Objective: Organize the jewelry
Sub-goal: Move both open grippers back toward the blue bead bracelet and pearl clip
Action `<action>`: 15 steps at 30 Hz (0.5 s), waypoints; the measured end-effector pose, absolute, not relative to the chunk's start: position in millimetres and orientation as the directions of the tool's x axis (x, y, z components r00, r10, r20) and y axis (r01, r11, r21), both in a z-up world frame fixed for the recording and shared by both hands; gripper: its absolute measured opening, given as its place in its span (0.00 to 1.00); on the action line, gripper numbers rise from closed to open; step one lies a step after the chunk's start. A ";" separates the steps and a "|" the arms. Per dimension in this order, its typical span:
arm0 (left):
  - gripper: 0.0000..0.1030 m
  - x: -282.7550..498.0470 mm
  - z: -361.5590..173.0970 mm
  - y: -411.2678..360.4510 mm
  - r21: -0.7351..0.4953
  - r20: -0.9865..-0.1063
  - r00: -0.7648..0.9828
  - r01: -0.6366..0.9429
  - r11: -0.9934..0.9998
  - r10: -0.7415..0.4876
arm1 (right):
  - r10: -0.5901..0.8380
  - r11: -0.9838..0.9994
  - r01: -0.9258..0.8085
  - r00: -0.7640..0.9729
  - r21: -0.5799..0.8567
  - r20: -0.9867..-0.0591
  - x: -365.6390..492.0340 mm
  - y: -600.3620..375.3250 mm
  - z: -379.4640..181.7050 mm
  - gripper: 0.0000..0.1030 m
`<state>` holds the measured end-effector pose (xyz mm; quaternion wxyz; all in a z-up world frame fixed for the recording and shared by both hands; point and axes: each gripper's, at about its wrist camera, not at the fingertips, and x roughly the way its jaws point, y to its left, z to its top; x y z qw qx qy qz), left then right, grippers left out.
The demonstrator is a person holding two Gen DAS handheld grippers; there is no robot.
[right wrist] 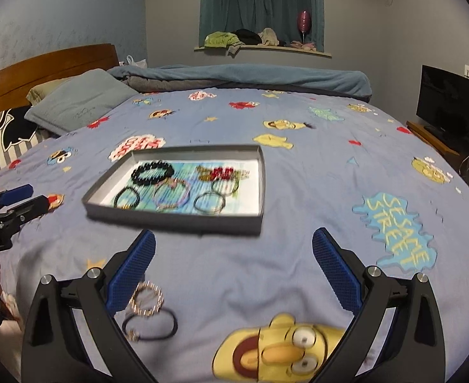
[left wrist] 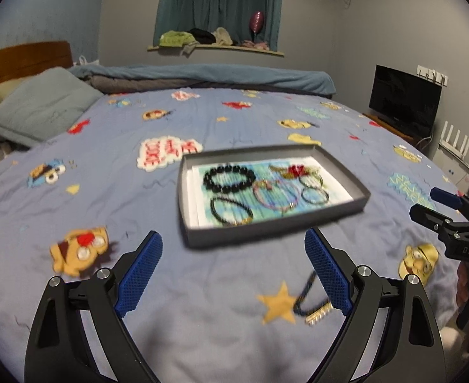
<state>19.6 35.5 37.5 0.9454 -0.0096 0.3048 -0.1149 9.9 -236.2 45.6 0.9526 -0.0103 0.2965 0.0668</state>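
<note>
A shallow grey tray [left wrist: 275, 228] [right wrist: 173, 221] lies on the bed, holding several bracelets, among them a black bead bracelet [left wrist: 229, 178] [right wrist: 153, 172]. My left gripper [left wrist: 234, 271] is open and empty, just short of the tray. A dark cord bracelet with a gold clasp [left wrist: 311, 306] lies on the sheet by its right finger. My right gripper [right wrist: 234, 268] is open and empty. A gold bead bracelet [right wrist: 146, 298] and a black cord bracelet [right wrist: 151, 325] lie by its left finger. Each gripper shows at the edge of the other view: right gripper [left wrist: 441, 207], left gripper [right wrist: 17, 201].
The bed carries a blue cartoon-print sheet [left wrist: 106, 191]. Pillows [left wrist: 40, 105] and a folded blanket [left wrist: 202, 78] lie at the far side. A TV [left wrist: 405, 99] stands at the right wall. A window sill with clothes [left wrist: 215, 41] is behind.
</note>
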 end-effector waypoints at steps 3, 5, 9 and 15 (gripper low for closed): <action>0.88 16.5 22.4 34.7 -0.115 -0.591 0.770 0.213 0.970 -0.239 | 0.121 0.991 -0.128 0.812 0.028 -0.570 -1.5 -234.7 33.6 0.94; 0.88 16.0 11.8 31.4 -0.123 -0.607 0.756 0.215 0.969 -0.245 | 0.123 0.992 -0.125 0.807 0.036 -0.578 -5.2 -233.0 25.3 0.95; 0.88 14.5 -1.3 24.1 -0.119 -0.617 0.744 0.235 0.965 -0.257 | 0.133 0.990 -0.127 0.787 0.053 -0.603 -8.4 -227.7 3.8 0.95; 0.88 15.0 -18.6 11.7 -0.104 -0.631 0.721 0.287 0.952 -0.286 | 0.159 0.986 -0.161 0.785 0.050 -0.599 -13.6 -220.4 -13.1 0.95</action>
